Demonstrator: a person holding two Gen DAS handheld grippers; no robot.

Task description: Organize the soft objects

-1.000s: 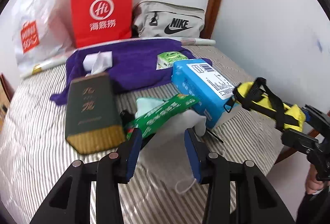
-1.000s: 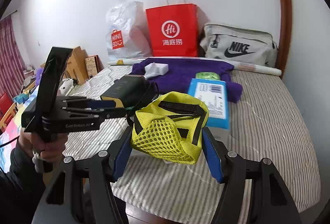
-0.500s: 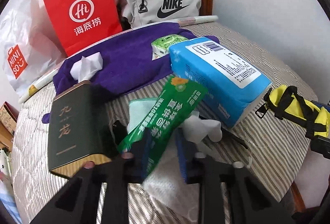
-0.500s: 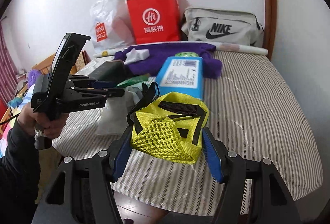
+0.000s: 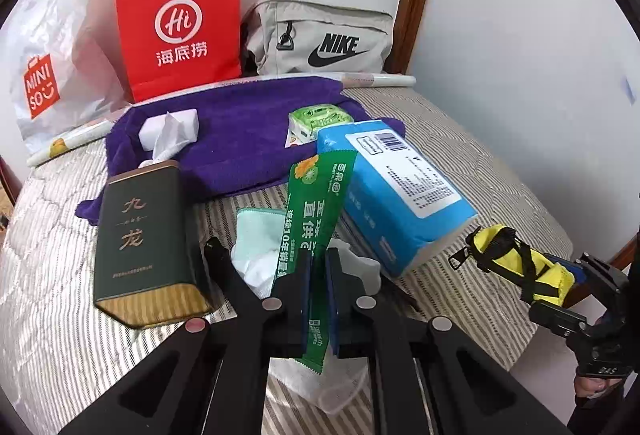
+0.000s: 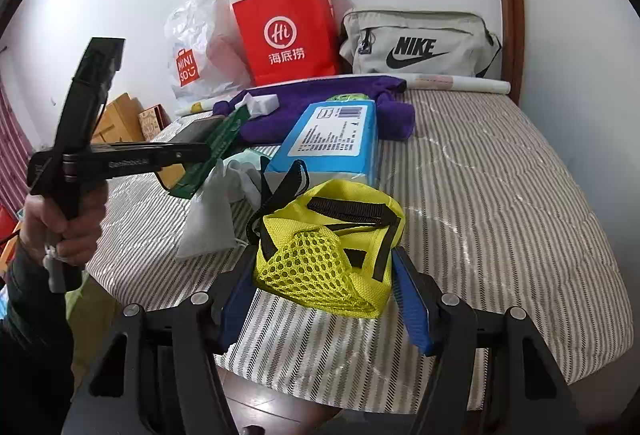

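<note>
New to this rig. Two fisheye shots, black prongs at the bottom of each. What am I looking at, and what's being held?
No robot arm here: a person holds a handheld two-finger gripper in each hand, and each gripper carries a fisheye camera looking along its fingers. The black prongs are those fingers.

The left camera shows the left gripper shut on a flat green packet. The right camera shows the right gripper gripping a yellow mesh pouch with black straps; the left gripper and the hand holding it appear at that picture's left side.

Everything lies on a striped mattress: a dark green tin, a blue tissue pack, a purple towel, a small green packet and white and pale-green cloths. Against the wall stand a red paper bag, a white plastic bag and a grey Nike bag.
</note>
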